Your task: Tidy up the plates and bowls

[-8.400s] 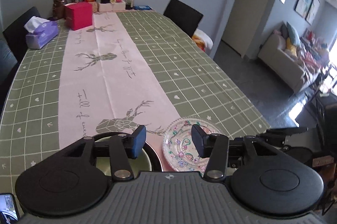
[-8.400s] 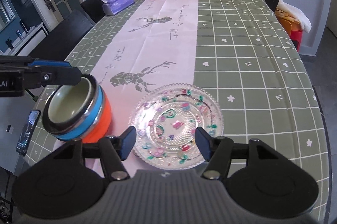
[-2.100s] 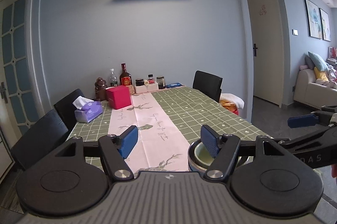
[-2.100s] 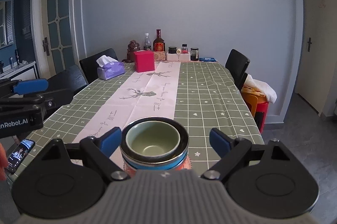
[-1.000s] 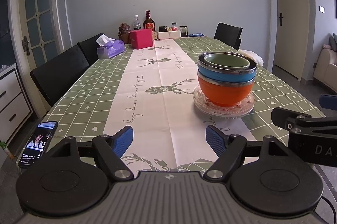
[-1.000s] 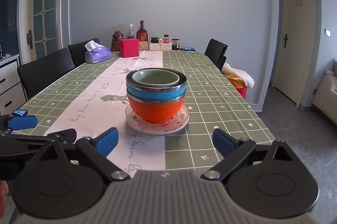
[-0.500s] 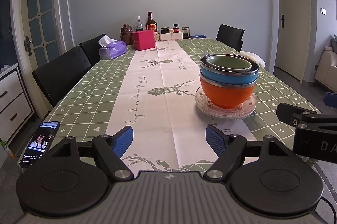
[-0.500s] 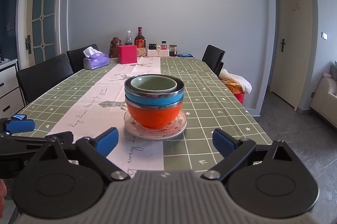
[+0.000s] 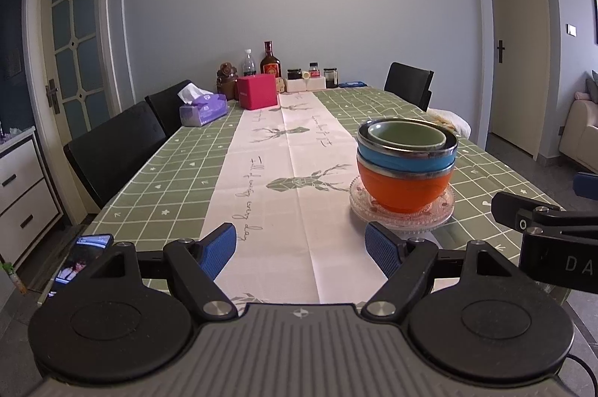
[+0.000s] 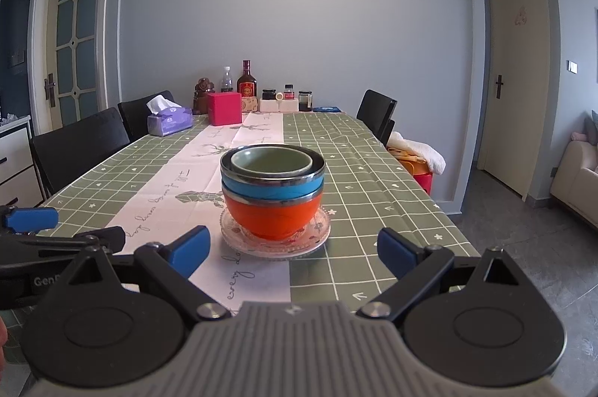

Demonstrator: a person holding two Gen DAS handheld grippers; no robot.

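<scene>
A stack of bowls stands on a clear glass plate [image 9: 401, 216] [image 10: 274, 240] near the table's front end: an orange bowl [image 9: 403, 189] [image 10: 273, 216] at the bottom, a blue bowl [image 9: 405, 160] [image 10: 273, 186] in it, and a small green bowl [image 9: 405, 135] [image 10: 271, 160] on top. My left gripper [image 9: 308, 253] is open and empty, short of the table's edge, left of the stack. My right gripper [image 10: 293, 251] is open and empty, in front of the stack and apart from it.
The long table [image 9: 179, 165] has a green checked cloth and a pink runner. At its far end stand a pink box [image 9: 258, 91], a purple tissue box [image 9: 203, 109], bottles and jars. Black chairs [image 9: 112, 146] line both sides. A phone [image 9: 80, 259] lies low at the left.
Both grippers have drawn back a little further from the stack and risen slightly. The bowls and plate have not moved. Both grippers stay open.
</scene>
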